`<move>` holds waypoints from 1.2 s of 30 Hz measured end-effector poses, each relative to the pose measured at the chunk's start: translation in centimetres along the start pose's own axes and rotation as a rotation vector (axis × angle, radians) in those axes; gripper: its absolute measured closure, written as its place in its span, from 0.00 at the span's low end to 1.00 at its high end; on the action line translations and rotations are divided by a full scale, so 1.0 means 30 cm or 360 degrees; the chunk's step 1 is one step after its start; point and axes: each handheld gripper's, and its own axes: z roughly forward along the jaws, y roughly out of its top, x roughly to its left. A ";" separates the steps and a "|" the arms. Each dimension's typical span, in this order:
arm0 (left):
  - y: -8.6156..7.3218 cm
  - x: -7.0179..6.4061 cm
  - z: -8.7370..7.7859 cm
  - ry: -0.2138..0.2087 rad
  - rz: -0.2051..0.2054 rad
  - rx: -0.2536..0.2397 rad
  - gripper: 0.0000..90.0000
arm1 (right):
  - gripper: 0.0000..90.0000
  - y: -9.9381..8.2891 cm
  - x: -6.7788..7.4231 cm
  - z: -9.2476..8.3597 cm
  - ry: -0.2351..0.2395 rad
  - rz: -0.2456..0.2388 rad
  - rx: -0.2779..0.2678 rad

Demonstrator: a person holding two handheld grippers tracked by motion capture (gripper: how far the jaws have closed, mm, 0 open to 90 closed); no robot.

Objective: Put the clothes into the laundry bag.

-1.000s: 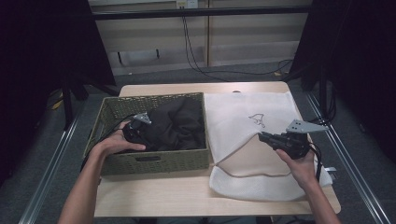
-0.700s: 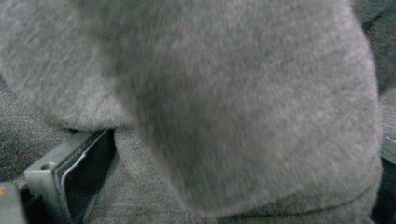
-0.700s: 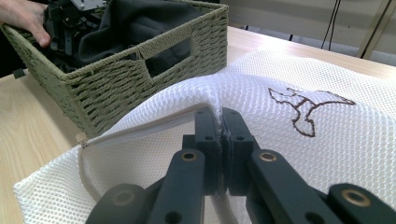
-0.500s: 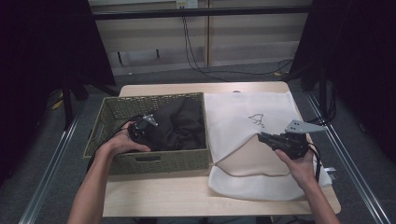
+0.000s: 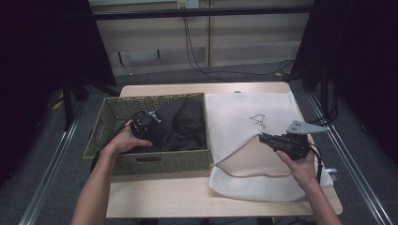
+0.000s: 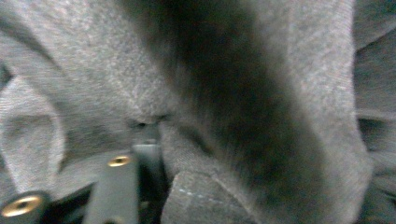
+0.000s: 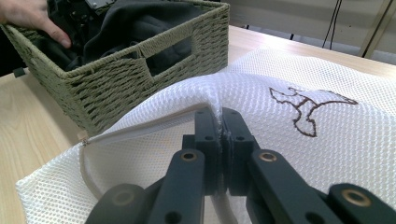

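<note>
My right gripper [image 7: 219, 140] is clamped on the white mesh bag's [image 5: 244, 117] raised opening edge near the bench's right edge, its mouth facing the basket [image 5: 155, 161], where my left gripper's [image 5: 146, 126] jaws have just been closing into the dark cloth [image 5: 185, 126].

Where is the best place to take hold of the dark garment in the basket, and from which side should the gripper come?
Grip a raised fold of the dark garment from above: it lies crumpled inside the basket, whose walls block the sides. The left gripper, whose jaws have just been closing, already has cloth between them.
</note>
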 end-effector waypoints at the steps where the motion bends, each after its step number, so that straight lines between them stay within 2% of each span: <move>1: 0.001 0.001 -0.004 0.0006 0.0010 0.0012 0.60 | 0.96 -0.001 0.000 0.001 -0.0001 -0.0003 0.0004; 2: 0.006 -0.008 -0.009 0.0027 0.0021 0.0022 0.64 | 0.96 -0.002 0.000 0.004 -0.0001 -0.0005 0.0007; 6: 0.008 -0.011 -0.015 0.0034 -0.0002 0.0013 0.66 | 0.96 -0.002 -0.001 0.006 -0.0002 -0.0005 0.0005; 8: 0.004 -0.005 -0.032 0.0022 0.0016 -0.0012 0.69 | 0.96 -0.001 -0.003 0.002 -0.0005 -0.0006 0.0003; 9: 0.001 -0.008 -0.040 0.0041 0.0010 -0.0061 0.69 | 0.96 -0.001 -0.003 0.002 -0.0005 -0.0006 0.0003; 10: -0.003 -0.006 -0.054 0.0026 0.0052 -0.0063 0.70 | 0.96 -0.001 -0.004 0.001 -0.0008 -0.0005 -0.0001; 12: -0.010 -0.013 -0.064 0.0052 0.0013 -0.0123 0.71 | 0.96 -0.001 -0.005 0.000 -0.0008 0.0002 -0.0005; 13: -0.012 -0.014 -0.071 0.0041 0.0008 -0.0142 0.72 | 0.96 -0.001 -0.004 0.000 -0.0008 0.0001 -0.0004; 14: -0.013 -0.013 -0.079 0.0067 0.0011 -0.0148 0.72 | 0.96 -0.001 -0.004 0.000 -0.0009 0.0000 -0.0004; 15: -0.015 -0.011 -0.085 0.0039 -0.0006 -0.0174 0.72 | 0.97 -0.001 -0.004 0.001 -0.0009 0.0000 -0.0005; 16: -0.016 -0.008 -0.093 0.0043 -0.0001 -0.0174 0.72 | 0.97 -0.002 -0.005 0.002 -0.0005 -0.0007 -0.0003; 17: -0.017 -0.010 -0.102 0.0062 -0.0028 -0.0203 0.72 | 0.97 -0.002 -0.005 0.002 -0.0005 -0.0007 -0.0003; 18: -0.020 -0.005 -0.112 0.0029 -0.0034 -0.0229 0.72 | 0.97 -0.002 -0.004 0.002 -0.0009 -0.0003 0.0000; 19: -0.023 0.001 -0.125 0.0042 0.0000 -0.0231 0.73 | 0.97 -0.001 -0.003 -0.001 -0.0012 -0.0003 -0.0004; 20: -0.028 0.002 -0.134 0.0038 -0.0012 -0.0249 0.73 | 0.97 -0.001 -0.003 -0.001 -0.0012 -0.0003 -0.0004; 21: -0.033 -0.006 -0.135 0.0007 -0.0072 -0.0307 0.73 | 0.97 0.000 -0.003 -0.003 -0.0013 0.0003 -0.0007; 22: -0.037 -0.002 -0.148 0.0026 -0.0024 -0.0293 0.73 | 0.97 0.000 -0.005 -0.004 -0.0013 0.0004 -0.0009; 24: -0.042 -0.013 -0.153 0.0023 -0.0099 -0.0387 0.73 | 0.97 0.000 -0.005 -0.004 -0.0009 0.0002 -0.0014; 25: -0.044 -0.015 -0.159 0.0022 -0.0114 -0.0415 0.73 | 0.97 0.000 -0.005 -0.004 -0.0008 0.0004 -0.0014; 26: -0.046 -0.014 -0.167 -0.0003 -0.0114 -0.0443 0.73 | 0.97 0.000 -0.005 -0.004 -0.0011 0.0005 -0.0015; 27: -0.050 -0.013 -0.178 0.0016 -0.0111 -0.0467 0.73 | 0.97 0.001 -0.004 -0.004 -0.0011 0.0013 -0.0016; 29: -0.056 -0.013 -0.191 -0.0001 -0.0134 -0.0527 0.74 | 0.97 0.002 -0.004 -0.006 -0.0012 0.0014 -0.0015; 30: -0.060 -0.009 -0.204 0.0016 -0.0092 -0.0520 0.74 | 0.97 0.002 -0.004 -0.007 -0.0016 0.0019 -0.0020; 31: -0.065 -0.010 -0.216 0.0001 -0.0102 -0.0545 0.74 | 0.97 0.002 -0.005 -0.007 -0.0017 0.0020 -0.0021; 35: -0.079 -0.020 -0.251 0.0042 -0.0127 -0.0682 0.74 | 0.97 0.002 -0.005 -0.008 -0.0018 0.0020 -0.0026; 36: -0.083 -0.020 -0.261 0.0026 -0.0123 -0.0699 0.74 | 0.97 0.002 -0.006 -0.008 -0.0016 0.0016 -0.0025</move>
